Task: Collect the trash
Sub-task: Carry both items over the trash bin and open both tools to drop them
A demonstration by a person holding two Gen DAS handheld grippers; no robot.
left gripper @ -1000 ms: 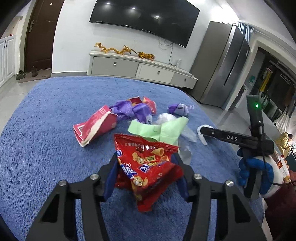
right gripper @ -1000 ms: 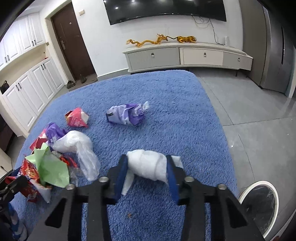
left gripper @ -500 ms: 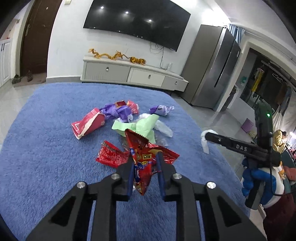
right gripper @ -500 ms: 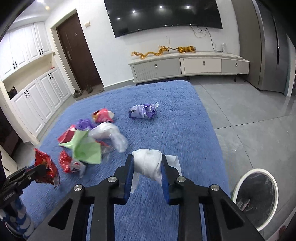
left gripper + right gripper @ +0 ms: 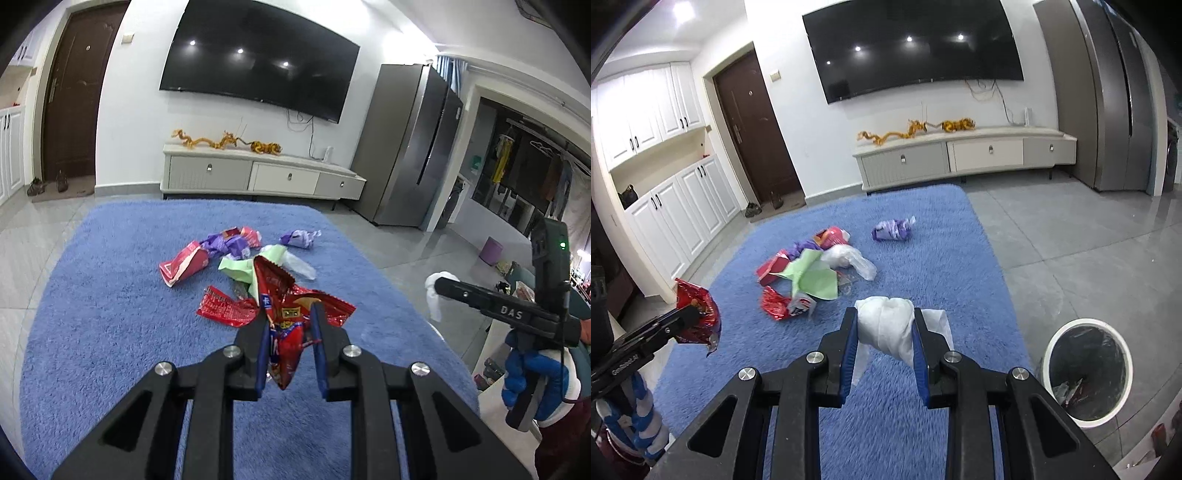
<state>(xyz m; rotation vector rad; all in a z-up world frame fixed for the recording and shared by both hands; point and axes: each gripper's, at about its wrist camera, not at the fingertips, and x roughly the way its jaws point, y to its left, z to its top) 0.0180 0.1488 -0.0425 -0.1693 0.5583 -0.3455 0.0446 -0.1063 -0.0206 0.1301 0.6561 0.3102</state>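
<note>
Trash is held in both tools at this moment: a red snack bag is pinched between the jaws of the left hand-held gripper, and a white crumpled wad is clamped in the right hand-held gripper, each piece lifted clear of the blue rug. The rest of the litter is left on the rug toward twelve o'clock of both views: a green wrapper, a clear plastic bag, a red carton, a flattened red foil piece and, a little apart at one o'clock, a purple wrapper. A white bin with a dark liner is seen at four o'clock of the right wrist view, on the grey floor just off the rug's edge, and it is judged that both pieces are kept firmly squeezed and raised so that they can be carried there without dragging or dropping. Compared with a second ago, the left jaws have just been closing on the snack bag, which is now crushed narrow between the pads where it was loosely framed before; the right grip on the wad is little changed. Both tools are seen higher and further back from the pile than before, the litter appears smaller, and more of the bin is brought into the right view.
</note>
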